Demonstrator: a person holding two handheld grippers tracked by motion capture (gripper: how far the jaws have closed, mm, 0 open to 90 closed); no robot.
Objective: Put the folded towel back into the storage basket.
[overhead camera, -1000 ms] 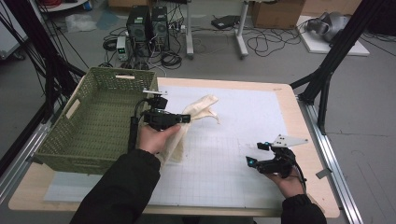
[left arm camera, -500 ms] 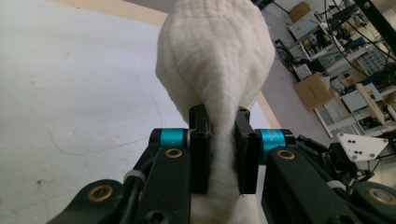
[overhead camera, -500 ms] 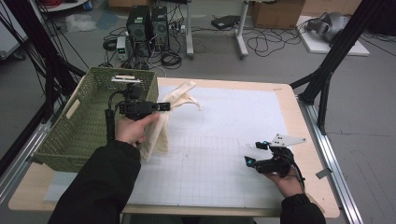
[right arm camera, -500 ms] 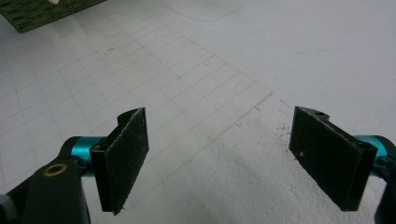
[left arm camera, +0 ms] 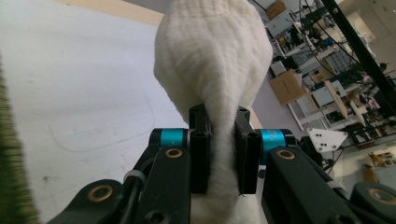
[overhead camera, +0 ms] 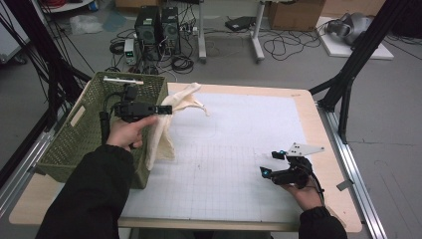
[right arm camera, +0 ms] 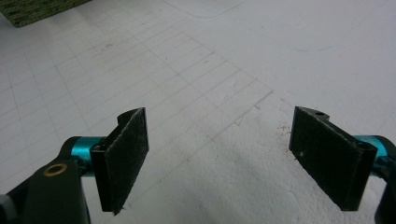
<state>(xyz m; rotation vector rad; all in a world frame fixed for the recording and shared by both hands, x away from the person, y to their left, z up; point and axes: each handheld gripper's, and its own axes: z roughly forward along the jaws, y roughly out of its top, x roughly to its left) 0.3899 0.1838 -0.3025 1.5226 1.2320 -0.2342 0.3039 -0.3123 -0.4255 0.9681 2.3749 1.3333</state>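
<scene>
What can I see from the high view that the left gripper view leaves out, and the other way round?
High view: the green basket, the right gripper standing open over the white mat, and the cloth's full drape beside the basket.
Left gripper view: the pads pinching a bunched fold.
Both: the left gripper shut on the cream cloth.

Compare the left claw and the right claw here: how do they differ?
The left claw is shut on the cream-white cloth, lifted beside the green woven basket; the right claw stands open with nothing between its jaws, low over the white gridded mat. Both have black jaws and teal fittings.
</scene>
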